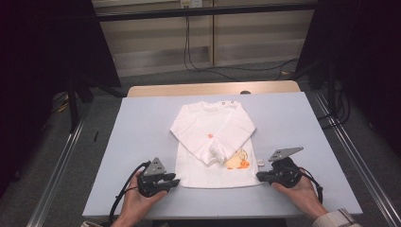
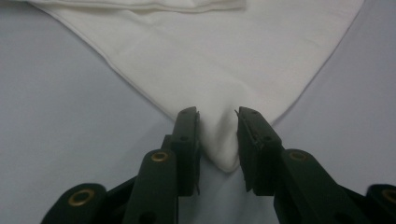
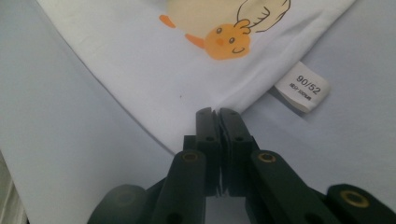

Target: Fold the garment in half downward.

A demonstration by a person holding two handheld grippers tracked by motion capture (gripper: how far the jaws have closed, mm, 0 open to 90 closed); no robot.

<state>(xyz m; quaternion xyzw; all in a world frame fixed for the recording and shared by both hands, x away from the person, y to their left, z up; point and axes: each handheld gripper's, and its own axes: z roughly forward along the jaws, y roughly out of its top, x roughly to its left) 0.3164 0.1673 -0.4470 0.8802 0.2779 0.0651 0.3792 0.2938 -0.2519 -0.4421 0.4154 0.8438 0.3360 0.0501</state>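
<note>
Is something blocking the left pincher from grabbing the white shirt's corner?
No, nothing visible is in the way. The shirt corner already sits between the left gripper jaws, with only bare table on both sides. The pads do not look pressed on it yet.

A pale blue table (image 1: 142, 142) stands on grey floor (image 1: 94, 118), with black cables (image 1: 198, 66) trailing beyond it.

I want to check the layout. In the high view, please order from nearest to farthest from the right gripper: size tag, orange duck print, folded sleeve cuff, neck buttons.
From the right gripper:
1. Size tag, just above it, beside the shirt's edge.
2. Orange duck print, to its left.
3. Folded sleeve cuff, toward the shirt's middle.
4. Neck buttons, at the far collar.
</note>
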